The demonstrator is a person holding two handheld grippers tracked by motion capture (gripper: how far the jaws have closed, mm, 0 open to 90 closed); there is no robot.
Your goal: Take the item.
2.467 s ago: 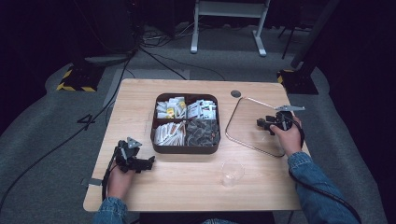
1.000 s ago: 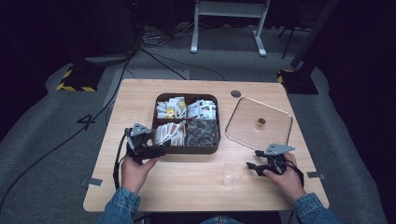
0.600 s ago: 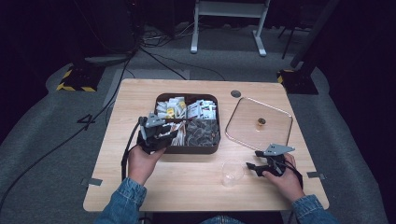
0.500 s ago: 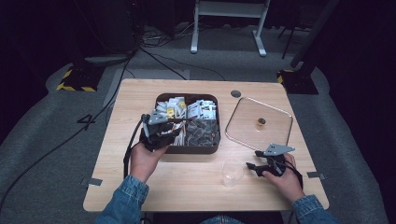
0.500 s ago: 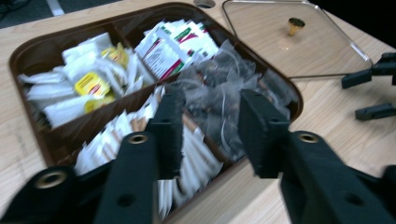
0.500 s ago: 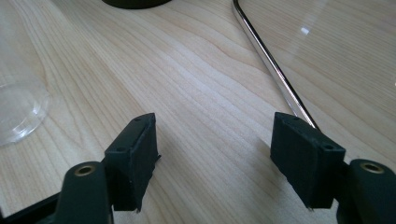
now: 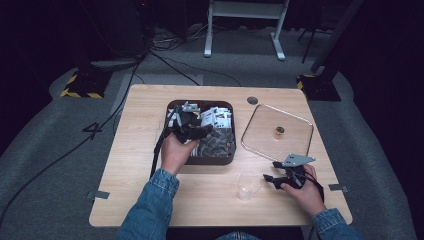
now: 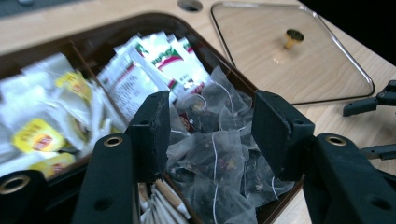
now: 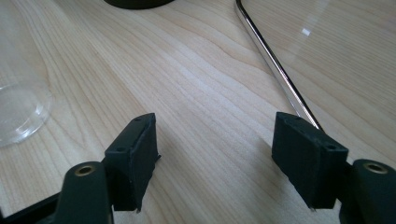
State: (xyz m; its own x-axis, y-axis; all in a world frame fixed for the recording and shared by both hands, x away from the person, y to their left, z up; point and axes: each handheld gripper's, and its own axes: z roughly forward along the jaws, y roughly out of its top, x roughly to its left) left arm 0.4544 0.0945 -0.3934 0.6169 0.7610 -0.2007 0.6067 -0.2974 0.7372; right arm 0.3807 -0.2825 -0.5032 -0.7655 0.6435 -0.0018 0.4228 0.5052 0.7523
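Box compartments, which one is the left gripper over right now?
The one holding clear mesh tea bags. The left gripper hovers open above it; the other compartments hold paper sachets, yellow-labelled or red-and-green, and white sticks.

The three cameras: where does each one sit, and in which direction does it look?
High view: fixed above the person's side, looking forward and down on the table; both forearms, hands and grippers show.
Left gripper view: rides on the left gripper, looking between open jaws at mesh tea bags in the brown box.
Right gripper view: rides on the right gripper, low over the wood, open jaws empty; clear cup at its left.
All three views share the glass lid.
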